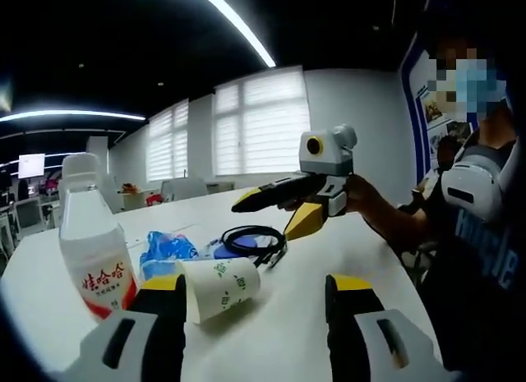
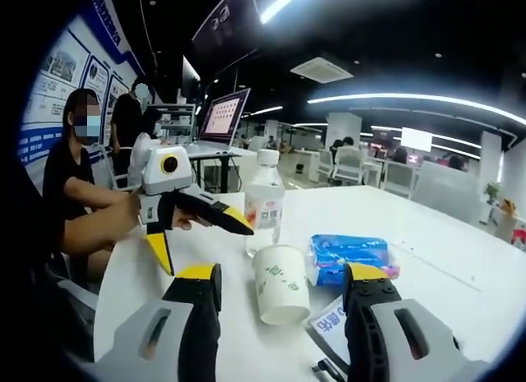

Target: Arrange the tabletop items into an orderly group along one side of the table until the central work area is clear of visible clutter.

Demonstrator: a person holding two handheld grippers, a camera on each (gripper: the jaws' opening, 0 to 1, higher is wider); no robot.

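Both tongs spread, empty; white paper cup (image 1: 220, 287) with green print tipped beside bottle (image 1: 92, 250)

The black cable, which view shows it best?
The left gripper view. There the black cable lies coiled in full on the white table, behind the paper cup. In the right gripper view only a short dark end shows at the bottom edge between the jaws, likely the same cable.
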